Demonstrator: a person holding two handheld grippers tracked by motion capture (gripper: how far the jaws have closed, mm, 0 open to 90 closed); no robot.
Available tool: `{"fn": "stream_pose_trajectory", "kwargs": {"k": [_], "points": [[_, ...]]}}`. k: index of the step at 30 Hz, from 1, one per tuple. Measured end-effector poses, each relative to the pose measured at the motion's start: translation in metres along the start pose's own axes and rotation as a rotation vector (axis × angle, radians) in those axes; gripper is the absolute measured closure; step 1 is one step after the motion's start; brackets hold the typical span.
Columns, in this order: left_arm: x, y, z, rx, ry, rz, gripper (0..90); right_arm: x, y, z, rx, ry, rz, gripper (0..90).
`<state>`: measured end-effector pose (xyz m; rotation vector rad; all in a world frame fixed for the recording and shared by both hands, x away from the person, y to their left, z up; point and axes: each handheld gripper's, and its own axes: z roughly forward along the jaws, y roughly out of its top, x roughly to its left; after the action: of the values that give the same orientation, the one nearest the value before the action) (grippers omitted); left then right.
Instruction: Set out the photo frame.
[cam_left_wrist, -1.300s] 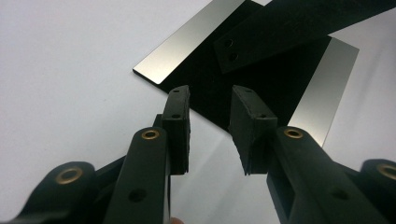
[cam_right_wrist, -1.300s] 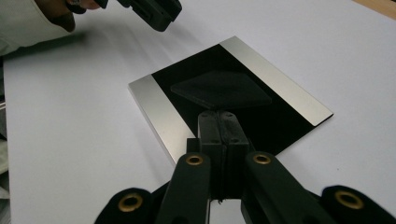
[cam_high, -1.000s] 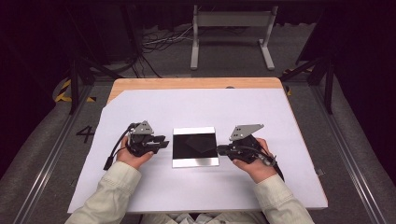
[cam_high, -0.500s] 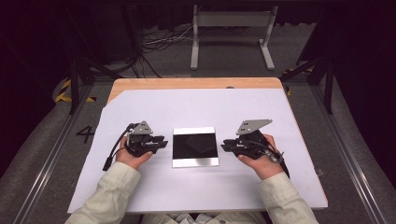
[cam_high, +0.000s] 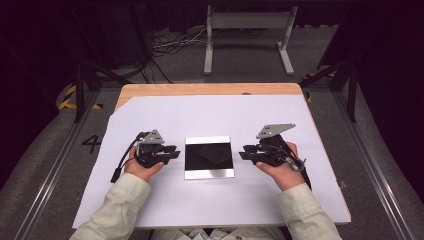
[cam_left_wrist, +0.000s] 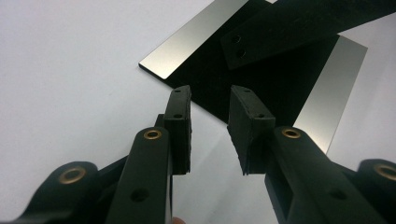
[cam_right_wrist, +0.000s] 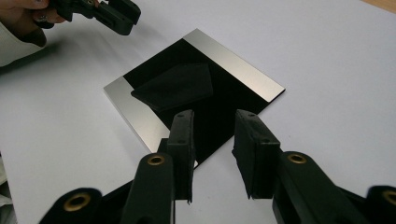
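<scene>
A square plate (cam_high: 209, 158) with a glossy black middle and silver strips along two edges lies flat on the white sheet, between my two grippers. My left gripper (cam_high: 175, 151) rests just left of it, open, with nothing between its fingers. In the left gripper view its jaws (cam_left_wrist: 210, 98) point at the plate's (cam_left_wrist: 187, 44) near corner. My right gripper (cam_high: 242, 154) sits just right of the plate. Its jaws have just been opening and stand apart with nothing between them. The right gripper view has that gripper (cam_right_wrist: 215, 119) low over the plate's (cam_right_wrist: 233, 70) edge, with the left gripper (cam_right_wrist: 116, 14) beyond.
The white sheet (cam_high: 210, 115) covers most of a wooden table, whose bare edge (cam_high: 210, 89) shows at the back. Behind the table stand a metal frame (cam_high: 247, 37) and loose cables (cam_high: 170, 45) on the floor. Rails run along both sides.
The right gripper has drawn slightly to the right, away from the plate, and its jaws have spread. The left gripper and the plate have stayed put.
</scene>
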<state>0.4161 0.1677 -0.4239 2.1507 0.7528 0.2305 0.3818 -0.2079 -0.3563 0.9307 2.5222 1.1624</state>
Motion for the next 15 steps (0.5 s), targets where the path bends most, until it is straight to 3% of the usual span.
{"fn": "stream_pose_trajectory", "kwargs": {"k": [9,15], "points": [[0.001,-0.001,0.001,0.002,0.000,-0.001,69.8,-0.009,0.012,0.006,0.076,-0.013,0.015,61.9],[0.001,-0.001,0.001,0.004,0.001,0.007,69.6,-0.012,0.025,0.004,0.096,-0.007,0.004,61.8]]}}
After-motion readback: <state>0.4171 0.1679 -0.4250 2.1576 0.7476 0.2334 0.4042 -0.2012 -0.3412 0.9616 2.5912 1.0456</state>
